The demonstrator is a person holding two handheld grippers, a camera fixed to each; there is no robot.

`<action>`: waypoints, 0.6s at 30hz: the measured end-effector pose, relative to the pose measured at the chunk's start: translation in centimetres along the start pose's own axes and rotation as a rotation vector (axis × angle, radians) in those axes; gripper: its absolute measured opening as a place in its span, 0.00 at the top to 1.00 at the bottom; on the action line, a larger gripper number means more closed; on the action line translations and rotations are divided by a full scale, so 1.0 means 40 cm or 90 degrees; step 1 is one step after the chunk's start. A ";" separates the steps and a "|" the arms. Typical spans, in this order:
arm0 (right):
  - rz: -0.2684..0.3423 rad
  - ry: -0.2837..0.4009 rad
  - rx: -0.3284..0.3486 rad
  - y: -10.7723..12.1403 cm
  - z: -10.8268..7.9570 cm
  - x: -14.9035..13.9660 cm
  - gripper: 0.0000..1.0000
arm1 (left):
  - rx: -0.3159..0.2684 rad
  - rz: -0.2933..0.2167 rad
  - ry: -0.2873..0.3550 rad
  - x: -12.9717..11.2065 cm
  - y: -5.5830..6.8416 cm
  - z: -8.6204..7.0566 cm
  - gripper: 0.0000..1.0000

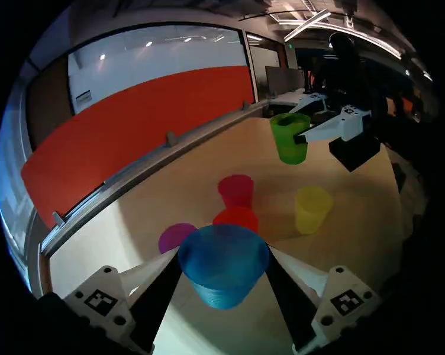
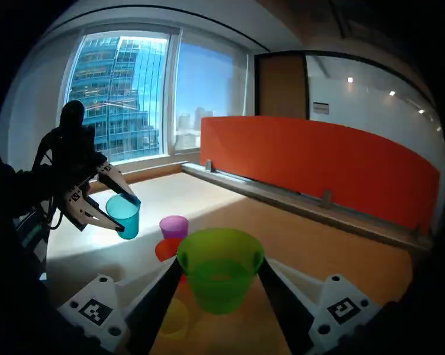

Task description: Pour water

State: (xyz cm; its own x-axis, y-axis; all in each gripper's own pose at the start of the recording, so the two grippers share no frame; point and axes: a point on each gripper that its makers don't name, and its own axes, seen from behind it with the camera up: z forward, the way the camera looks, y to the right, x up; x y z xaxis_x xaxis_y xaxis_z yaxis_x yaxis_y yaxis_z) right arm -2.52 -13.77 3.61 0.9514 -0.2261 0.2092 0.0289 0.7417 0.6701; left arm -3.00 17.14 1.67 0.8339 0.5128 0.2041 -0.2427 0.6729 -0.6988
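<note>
In the left gripper view a purple cup stands on the desk, toward its partition edge. Just right of it the left gripper grips a blue cup on both sides, upright above the desk. Behind stand a red cup and a pink cup — a yellow cup further right, mid-desk. Above them the right gripper clamps an upright green cup. Water in either — cannot tell.
</note>
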 end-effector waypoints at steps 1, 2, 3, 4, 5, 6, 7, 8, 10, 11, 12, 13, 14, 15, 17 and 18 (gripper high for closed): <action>-0.001 -0.007 0.002 0.003 0.003 -0.008 0.10 | 0.000 0.000 -0.006 -0.008 -0.001 0.005 0.11; -0.002 -0.013 0.003 0.005 0.005 -0.015 0.10 | -0.001 0.001 -0.011 -0.014 -0.001 0.009 0.11; -0.003 -0.018 0.005 0.006 0.007 -0.022 0.10 | 0.000 0.000 -0.015 -0.019 -0.003 0.013 0.11; -0.004 -0.024 0.007 0.007 0.009 -0.029 0.10 | 0.002 0.000 -0.018 -0.025 -0.005 0.017 0.11; -0.004 -0.029 0.009 0.009 0.011 -0.035 0.10 | 0.003 0.000 -0.022 -0.030 -0.006 0.020 0.11; -0.005 -0.034 0.011 0.010 0.012 -0.041 0.10 | 0.002 -0.001 -0.025 -0.035 -0.006 0.023 0.11; -0.005 -0.039 0.013 0.011 0.014 -0.048 0.10 | 0.001 -0.003 -0.029 -0.040 -0.006 0.026 0.11; -0.005 -0.044 0.014 0.012 0.015 -0.055 0.10 | 0.000 -0.004 -0.033 -0.044 -0.005 0.028 0.11; -0.006 -0.054 0.016 0.016 0.019 -0.067 0.09 | -0.004 -0.005 -0.041 -0.053 -0.003 0.033 0.11; -0.007 -0.059 0.016 0.018 0.020 -0.073 0.09 | -0.006 -0.006 -0.044 -0.057 -0.002 0.035 0.11; -0.008 -0.064 0.016 0.021 0.021 -0.079 0.10 | -0.008 -0.006 -0.048 -0.061 -0.001 0.038 0.11; -0.009 -0.069 0.016 0.024 0.023 -0.086 0.10 | -0.010 -0.006 -0.052 -0.066 -0.001 0.040 0.11; -0.009 -0.074 0.016 0.027 0.024 -0.092 0.09 | -0.012 -0.006 -0.056 -0.070 0.000 0.042 0.11; -0.011 -0.079 0.016 0.029 0.025 -0.097 0.09 | -0.014 -0.007 -0.060 -0.075 0.001 0.045 0.11; -0.014 -0.089 0.018 0.033 0.028 -0.108 0.09 | -0.018 -0.010 -0.069 -0.085 0.003 0.052 0.11; -0.015 -0.093 0.019 0.034 0.029 -0.112 0.09 | -0.020 -0.012 -0.073 -0.090 0.004 0.056 0.11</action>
State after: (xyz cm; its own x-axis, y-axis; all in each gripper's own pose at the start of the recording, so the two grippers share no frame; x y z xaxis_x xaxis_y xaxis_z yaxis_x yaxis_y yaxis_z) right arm -7.11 -12.48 4.41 0.8956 -0.3346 0.2932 0.0399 0.7168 0.6961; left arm -7.15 16.59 2.35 0.7756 0.5593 0.2927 -0.2107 0.6665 -0.7151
